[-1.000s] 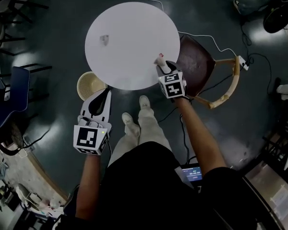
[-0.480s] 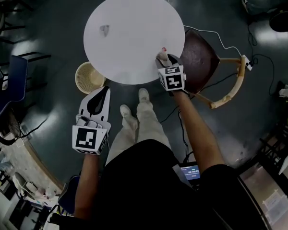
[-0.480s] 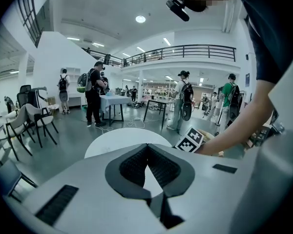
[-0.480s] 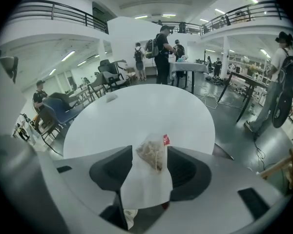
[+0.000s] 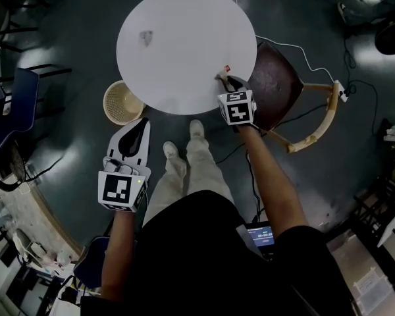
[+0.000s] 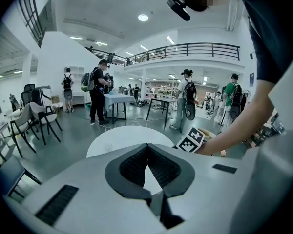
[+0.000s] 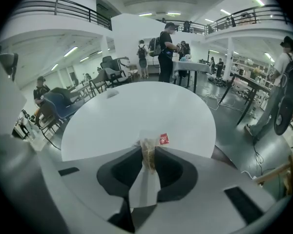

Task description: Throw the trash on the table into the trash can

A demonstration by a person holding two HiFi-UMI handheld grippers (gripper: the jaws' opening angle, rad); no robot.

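- Where the table (image 5: 184, 18) edge meets the right gripper (image 7: 147, 149), its jaws have just been closing and now pinch a crumpled wrapper (image 7: 148, 156), whose lower part is hidden between the pads.
- Red scrap (image 7: 163, 139) just beyond; whether it is attached is unclear.
- Second scrap (image 5: 145, 38) far across, too small to identify.
- Bin (image 5: 122, 102) partly under the table.
- Left gripper (image 5: 135, 131), pressed together and empty, near the bin.

black short-sleeved top (image 5: 204, 255), pale trousers (image 5: 194, 170), white shoes (image 5: 197, 129). left hand-held gripper (image 5: 142, 122) and right hand-held gripper (image 5: 225, 79): white shells, black pads (image 6: 132, 167), marker cubes (image 5: 122, 191).
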